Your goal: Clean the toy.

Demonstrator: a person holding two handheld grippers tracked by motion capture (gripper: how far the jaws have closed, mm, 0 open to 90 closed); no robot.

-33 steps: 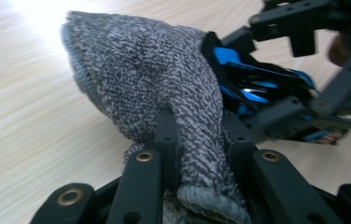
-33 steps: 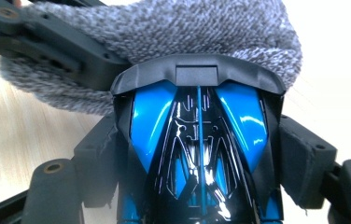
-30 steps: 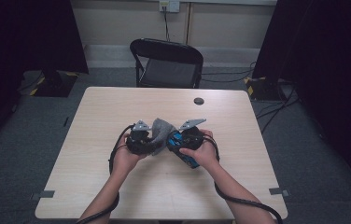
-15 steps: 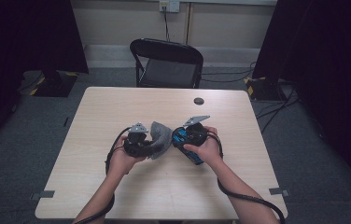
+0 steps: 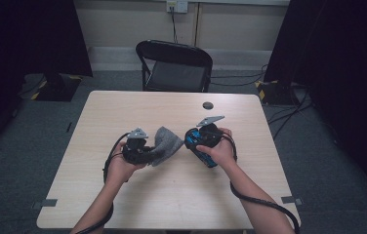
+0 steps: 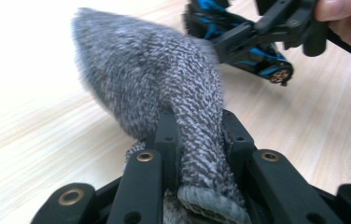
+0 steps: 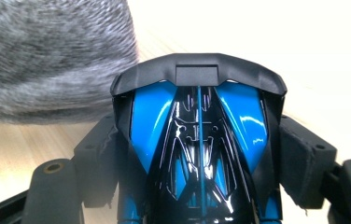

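Observation:
My left gripper (image 5: 147,152) is shut on a grey knitted cloth (image 5: 168,143), which fans out to the right of it above the table (image 5: 123,107). In the left gripper view the cloth (image 6: 150,79) is pinched between the jaws of the left gripper (image 6: 199,128) and rises ahead of them. My right gripper (image 5: 197,141) is shut on a blue and black toy car (image 5: 205,155), held just right of the cloth with a small gap. The right gripper (image 7: 201,147) clamps the car (image 7: 199,135) by its sides. The cloth (image 7: 47,56) is blurred at the upper left there.
A small black round disc (image 5: 208,105) lies on the table's far side, right of centre. A black folding chair (image 5: 174,63) stands behind the far edge. Cables trail from both grippers along the forearms. The right hand (image 6: 346,21) shows beyond the car (image 6: 253,44).
The two hands have drawn apart. The cloth was against the car before; now the left gripper has pulled it a little left and a gap shows between them.

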